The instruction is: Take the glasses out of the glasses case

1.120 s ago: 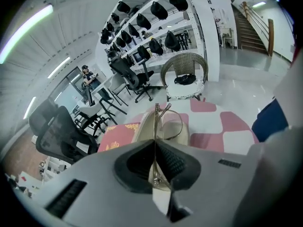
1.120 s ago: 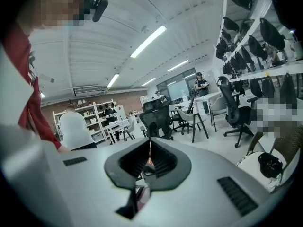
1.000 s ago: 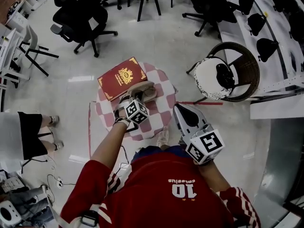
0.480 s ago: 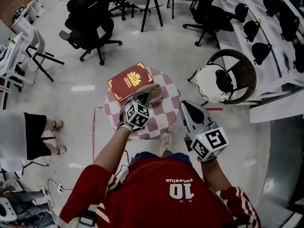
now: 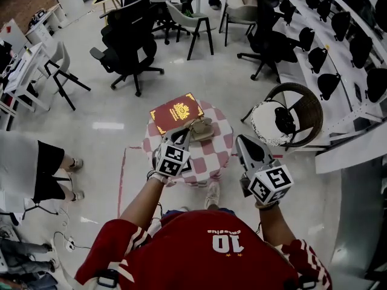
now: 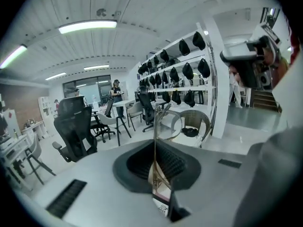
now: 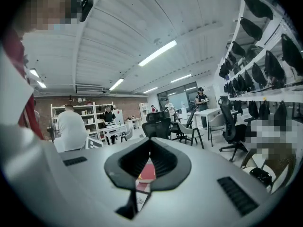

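Standing among office chairs [image 5: 130,38], checkered table [image 5: 221,151] bears red book [image 5: 176,112].

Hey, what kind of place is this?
Probably an open-plan office or lab: wheeled office chairs, white desks, and wall shelves lined with rows of black gear.

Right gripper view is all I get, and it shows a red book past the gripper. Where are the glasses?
Observer: In the left gripper view, the left gripper is shut on the glasses, holding them up in the air.
Visitor: And the case they came from?
Observer: The head view shows the glasses case lying on the checkered table, beside the red book.
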`<state>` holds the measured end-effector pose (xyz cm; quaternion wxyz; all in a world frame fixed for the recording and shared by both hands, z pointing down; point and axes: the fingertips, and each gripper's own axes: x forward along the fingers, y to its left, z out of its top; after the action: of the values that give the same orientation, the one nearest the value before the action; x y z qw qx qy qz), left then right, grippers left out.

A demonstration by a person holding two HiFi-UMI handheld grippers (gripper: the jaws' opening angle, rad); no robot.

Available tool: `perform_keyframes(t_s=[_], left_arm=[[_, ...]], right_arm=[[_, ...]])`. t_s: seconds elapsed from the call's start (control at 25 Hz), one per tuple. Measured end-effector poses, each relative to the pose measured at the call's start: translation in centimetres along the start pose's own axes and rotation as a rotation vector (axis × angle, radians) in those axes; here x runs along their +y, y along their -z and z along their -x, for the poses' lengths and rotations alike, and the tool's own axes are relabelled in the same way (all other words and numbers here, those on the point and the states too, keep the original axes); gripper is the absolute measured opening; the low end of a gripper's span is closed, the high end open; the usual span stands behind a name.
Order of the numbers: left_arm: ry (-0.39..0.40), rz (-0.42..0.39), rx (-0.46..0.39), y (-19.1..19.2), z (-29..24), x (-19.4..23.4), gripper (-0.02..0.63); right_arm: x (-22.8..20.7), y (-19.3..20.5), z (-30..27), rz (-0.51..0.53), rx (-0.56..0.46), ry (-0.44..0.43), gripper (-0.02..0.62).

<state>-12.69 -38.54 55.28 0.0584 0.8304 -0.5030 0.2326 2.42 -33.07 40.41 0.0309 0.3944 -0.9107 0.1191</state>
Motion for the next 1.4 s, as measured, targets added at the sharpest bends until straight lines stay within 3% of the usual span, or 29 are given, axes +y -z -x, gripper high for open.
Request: perform_keyframes(t_s=[0.48,0.88,1.24,1.4], left_arm=[[0.039,0.186,-0.27,-5.8,12.8,1.2,0.018],[0.011,0.289,-0.374,-6.0,21.0,2.4,0.018],[-0.008,0.332,-0.484,-7.2,25.9,3.8,0.018],[-0.037,0.311,-0.501,-7.6,27.3,4.5,0.018]], right_arm=[[5.2,-0.5,2.1,-0.02,-0.064,-0.011,0.017],[8.7,-1.4,4.1,-0.051,-0.136,0.018,0.017],[8.9,-1.4,5.8,-0.066,-0.164,0.056,0.017],[8.7,-1.8,6.0,-0.042,-0.165,0.081,0.017]])
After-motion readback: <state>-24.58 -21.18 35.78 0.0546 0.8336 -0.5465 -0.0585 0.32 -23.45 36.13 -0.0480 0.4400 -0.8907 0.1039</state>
